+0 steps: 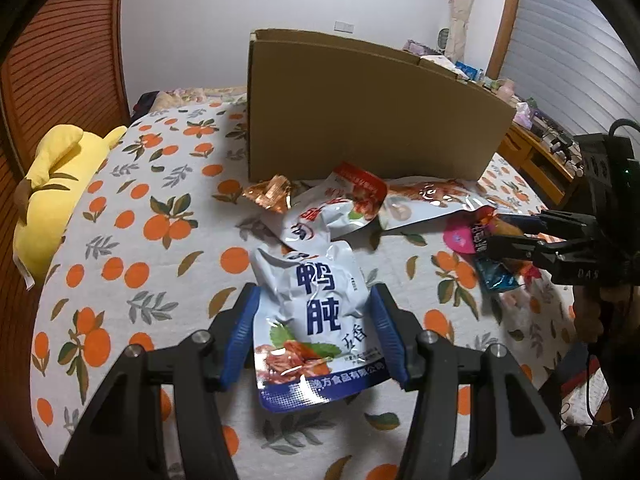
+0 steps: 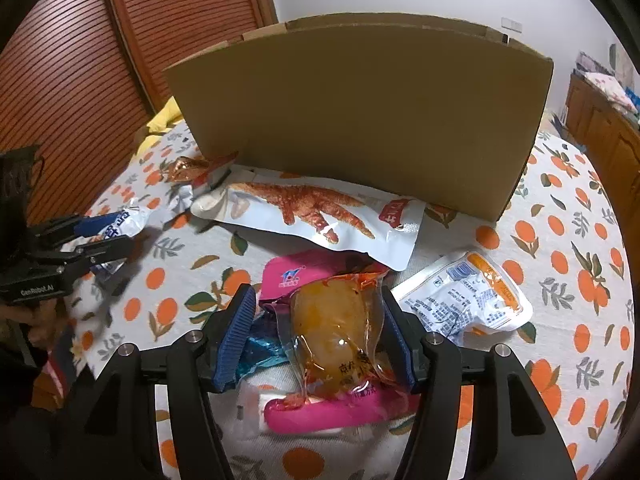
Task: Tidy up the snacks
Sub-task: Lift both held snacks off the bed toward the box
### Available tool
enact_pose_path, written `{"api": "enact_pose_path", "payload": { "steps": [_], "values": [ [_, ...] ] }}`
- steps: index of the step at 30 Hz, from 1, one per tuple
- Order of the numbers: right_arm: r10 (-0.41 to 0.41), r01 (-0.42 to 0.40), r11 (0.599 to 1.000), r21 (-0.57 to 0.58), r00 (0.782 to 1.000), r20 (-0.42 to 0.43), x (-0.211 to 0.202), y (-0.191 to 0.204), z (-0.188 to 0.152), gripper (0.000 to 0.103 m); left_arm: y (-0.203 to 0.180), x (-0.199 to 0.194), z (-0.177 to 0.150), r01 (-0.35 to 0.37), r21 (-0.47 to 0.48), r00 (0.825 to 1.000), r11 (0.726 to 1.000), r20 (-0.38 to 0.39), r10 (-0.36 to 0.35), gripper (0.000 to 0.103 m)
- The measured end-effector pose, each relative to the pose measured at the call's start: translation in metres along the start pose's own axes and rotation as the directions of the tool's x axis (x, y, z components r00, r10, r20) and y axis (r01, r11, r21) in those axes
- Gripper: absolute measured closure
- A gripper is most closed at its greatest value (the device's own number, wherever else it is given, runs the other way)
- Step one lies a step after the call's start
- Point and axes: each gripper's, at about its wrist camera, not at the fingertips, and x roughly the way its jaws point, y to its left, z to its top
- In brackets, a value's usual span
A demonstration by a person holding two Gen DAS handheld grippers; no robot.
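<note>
My left gripper (image 1: 316, 334) is closed around a white and blue snack pouch (image 1: 316, 320), its blue pads pressing both sides. My right gripper (image 2: 320, 336) is closed around a clear orange snack pack (image 2: 336, 336) that lies over a pink packet (image 2: 320, 412) and a blue wrapper (image 2: 260, 354). A tall cardboard box (image 2: 360, 116) stands behind the snacks; its inside is hidden. A chicken-foot pouch (image 2: 316, 212) lies at the box's base. A white and orange pouch (image 2: 468, 296) lies to the right.
The bed sheet (image 1: 160, 248) has an orange-fruit print. A yellow plush toy (image 1: 52, 196) lies at the left edge. More pouches (image 1: 332, 212) and a copper wrapper (image 1: 272, 192) lie before the box. A wooden desk (image 1: 540, 152) stands at the right.
</note>
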Motion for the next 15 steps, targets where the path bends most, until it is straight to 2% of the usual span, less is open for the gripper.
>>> {"api": "enact_pose_path", "payload": {
  "steps": [8,14,15],
  "values": [
    [-0.007,0.007,1.0,0.002,0.999,-0.039,-0.004,-0.007,-0.003,0.047,-0.008,-0.002,0.002,0.021,0.015,1.0,1.0,0.002,-0.021,0.048],
    [-0.014,0.013,1.0,-0.021,0.997,-0.075,0.007,-0.006,-0.003,0.048,-0.017,-0.001,0.002,0.035,0.027,0.999,0.999,-0.002,-0.035,0.048],
    [-0.022,0.02,0.999,-0.033,0.997,-0.076,0.008,-0.003,-0.003,0.051,-0.018,-0.001,0.003,0.037,0.031,0.999,0.999,-0.002,-0.037,0.048]
  ]
}}
